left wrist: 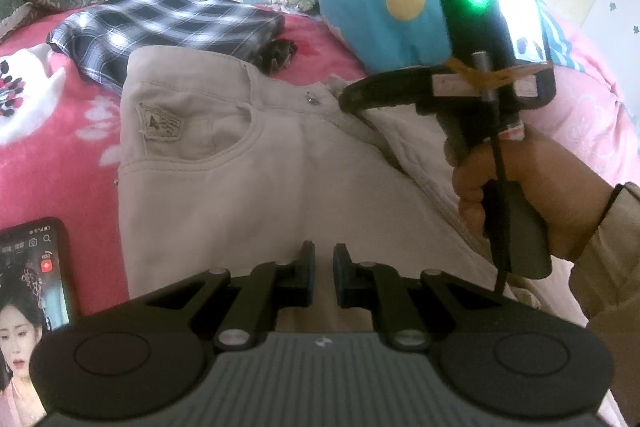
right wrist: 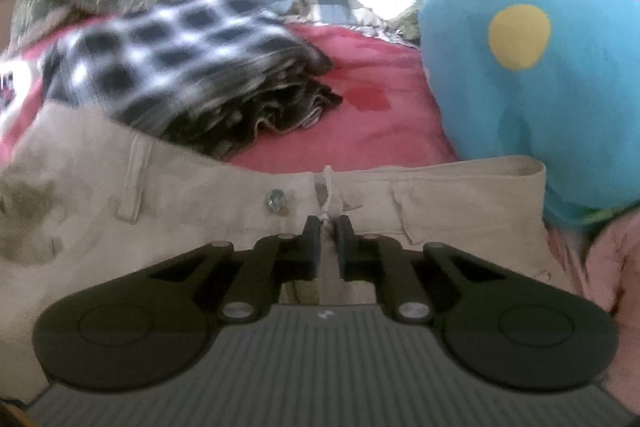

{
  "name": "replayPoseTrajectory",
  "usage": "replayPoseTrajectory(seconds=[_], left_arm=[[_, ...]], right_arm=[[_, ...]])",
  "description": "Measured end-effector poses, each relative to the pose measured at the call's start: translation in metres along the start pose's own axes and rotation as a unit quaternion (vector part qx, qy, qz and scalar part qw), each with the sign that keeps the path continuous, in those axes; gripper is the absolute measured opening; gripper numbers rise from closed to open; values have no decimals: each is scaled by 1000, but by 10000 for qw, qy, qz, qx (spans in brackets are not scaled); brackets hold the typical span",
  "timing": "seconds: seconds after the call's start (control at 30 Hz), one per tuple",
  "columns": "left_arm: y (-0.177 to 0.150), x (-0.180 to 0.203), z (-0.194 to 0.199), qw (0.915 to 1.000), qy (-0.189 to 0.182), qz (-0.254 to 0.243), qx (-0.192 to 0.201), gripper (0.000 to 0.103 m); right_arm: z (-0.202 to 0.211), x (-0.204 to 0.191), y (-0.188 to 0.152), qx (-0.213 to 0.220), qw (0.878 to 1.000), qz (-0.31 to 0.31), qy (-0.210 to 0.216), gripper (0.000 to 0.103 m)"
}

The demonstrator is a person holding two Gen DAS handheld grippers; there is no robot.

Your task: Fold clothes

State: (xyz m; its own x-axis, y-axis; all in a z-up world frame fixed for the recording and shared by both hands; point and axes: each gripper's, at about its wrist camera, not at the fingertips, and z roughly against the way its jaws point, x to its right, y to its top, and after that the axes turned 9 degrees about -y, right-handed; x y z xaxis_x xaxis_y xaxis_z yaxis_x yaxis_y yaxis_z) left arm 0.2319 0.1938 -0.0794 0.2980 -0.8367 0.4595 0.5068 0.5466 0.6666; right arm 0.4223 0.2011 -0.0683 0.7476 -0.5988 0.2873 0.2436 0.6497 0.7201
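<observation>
Beige trousers (left wrist: pixel 240 167) lie flat on the pink bedspread (left wrist: pixel 60 131), waistband toward the far side. My left gripper (left wrist: pixel 324 267) rests over the trouser leg. Its jaws stand nearly together, and I cannot tell whether they pinch cloth. In the left wrist view a hand (left wrist: pixel 520 179) holds my right gripper (left wrist: pixel 348 99), whose tips sit at the waistband beside the metal button (left wrist: pixel 310 98). The right wrist view shows the right gripper (right wrist: pixel 329 231) shut on the trousers (right wrist: pixel 200 195) at the fly edge, just right of the button (right wrist: pixel 276 197).
A folded plaid shirt (left wrist: pixel 168 23) lies behind the trousers on the left. A blue cushion with a yellow dot (left wrist: pixel 380 23) presses against the waistband's right end. A lit phone (left wrist: pixel 32 287) lies at the near left. Quilts and white towels are heaped at the back.
</observation>
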Motion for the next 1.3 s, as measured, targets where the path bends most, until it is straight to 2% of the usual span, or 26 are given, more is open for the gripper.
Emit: replayPoseTrajectory(seconds=[0.2,0.5,0.63,0.7,0.77,0.83,0.97,1.13,1.2,1.3], left_arm=[[0,0,0,10000,-3,4,-1,11],[0,1,0,10000,25,-1,11,11],[-1,2,-1,10000,37,-28,19,11],[-1,2,-1,10000,45,-35,24,11],[-1,3,-1,10000,54,-35,28,12],[-1,3,-1,10000,55,-41,29,12],[0,2,-1,10000,38,-40,24,12],[-1,3,-1,10000,39,-43,29,12],[-1,3,-1,10000,39,-45,30,12],[-2,3,-1,10000,35,-51,27,12]], right_arm=[[0,7,0,120,9989,-433,125,5],[-14,3,-5,34,9985,-491,225,5],[-6,13,-1,-2,9964,-700,470,15],[5,25,3,251,9940,-914,547,27],[7,51,6,329,9868,-1527,420,39],[6,78,8,358,9741,-2217,247,40],[-21,122,14,-145,9429,-3325,-146,40],[-58,144,19,-661,9114,-4040,-428,40],[-69,144,20,-837,9030,-4186,-474,40],[-79,138,22,-958,8981,-4250,-602,40]])
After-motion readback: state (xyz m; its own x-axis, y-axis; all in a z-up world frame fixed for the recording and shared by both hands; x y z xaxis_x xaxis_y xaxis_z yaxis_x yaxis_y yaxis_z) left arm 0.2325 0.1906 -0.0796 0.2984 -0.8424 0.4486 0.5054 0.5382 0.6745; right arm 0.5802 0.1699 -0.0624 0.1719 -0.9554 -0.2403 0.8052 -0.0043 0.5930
